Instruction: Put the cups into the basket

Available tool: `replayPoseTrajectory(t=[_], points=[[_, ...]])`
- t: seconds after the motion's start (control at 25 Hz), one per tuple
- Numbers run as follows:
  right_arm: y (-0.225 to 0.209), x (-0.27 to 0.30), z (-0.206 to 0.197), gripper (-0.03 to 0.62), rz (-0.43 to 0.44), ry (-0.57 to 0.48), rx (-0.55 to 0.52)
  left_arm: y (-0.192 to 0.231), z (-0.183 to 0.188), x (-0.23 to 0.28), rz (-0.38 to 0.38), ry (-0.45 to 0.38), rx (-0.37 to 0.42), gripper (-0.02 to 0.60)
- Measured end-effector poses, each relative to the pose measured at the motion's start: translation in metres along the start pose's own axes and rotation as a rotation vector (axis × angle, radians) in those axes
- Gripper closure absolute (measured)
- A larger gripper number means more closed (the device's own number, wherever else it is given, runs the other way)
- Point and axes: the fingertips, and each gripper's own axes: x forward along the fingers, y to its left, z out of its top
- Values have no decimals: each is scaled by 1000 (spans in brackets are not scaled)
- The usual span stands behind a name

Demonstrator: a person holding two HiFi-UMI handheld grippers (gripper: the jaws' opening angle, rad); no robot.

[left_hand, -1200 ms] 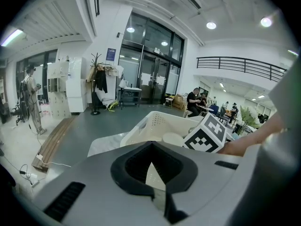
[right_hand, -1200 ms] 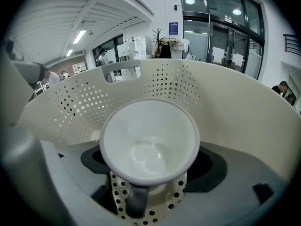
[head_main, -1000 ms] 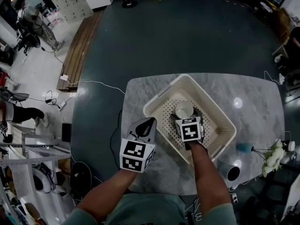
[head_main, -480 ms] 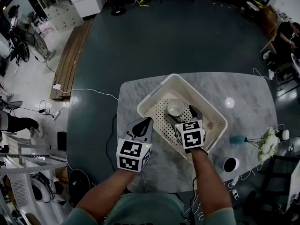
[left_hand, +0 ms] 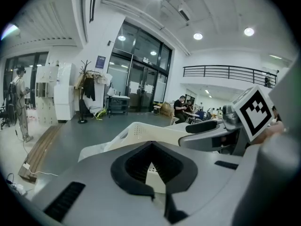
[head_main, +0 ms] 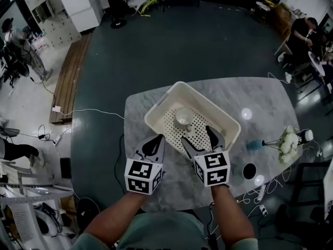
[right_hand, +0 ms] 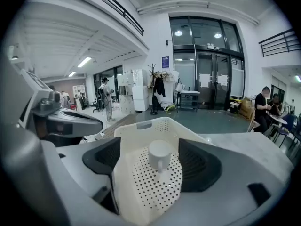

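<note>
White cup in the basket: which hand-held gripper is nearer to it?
Right. The right hand-held gripper is open at the basket's near rim, the white cup straight ahead between its jaws. The left hand-held gripper is shut, outside the basket over the table.

Left tool (head_main: 156, 141) and right tool (head_main: 196, 136) grey, black-padded; marker cubes (head_main: 143, 175) white with black squares; greenish-grey shirt (head_main: 161, 232).
</note>
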Motion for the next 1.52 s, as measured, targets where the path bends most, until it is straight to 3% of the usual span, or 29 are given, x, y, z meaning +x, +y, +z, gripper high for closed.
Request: replayPoseTrajectory(t=[0.36,0.44,0.56,0.68,0.8,1.12,1.52], points=[[32,-72,-10,206,-20,-75,78,-36,-5,-39,-77,-39,33,574],[41,-86,-15,269,-46,-84,91,-42,-8,-49,-103,-43,41,574],[53,-106,-26,419,-92,-94,132,-50,-13,-63,-150,-42,57,574],[65,-122,-41,514,-150,-95,165,-53,-22,-78,-198,-36,82,574],[83,-134,-58,557,-202,-88,185,-54,-35,-96,-248,-23,110,574],[112,-166,-87,569,-343,-88,216,-68,-63,-126,-377,11,169,574],[121,-198,-116,569,-395,-63,245,-108,-75,-134,-450,15,197,574]])
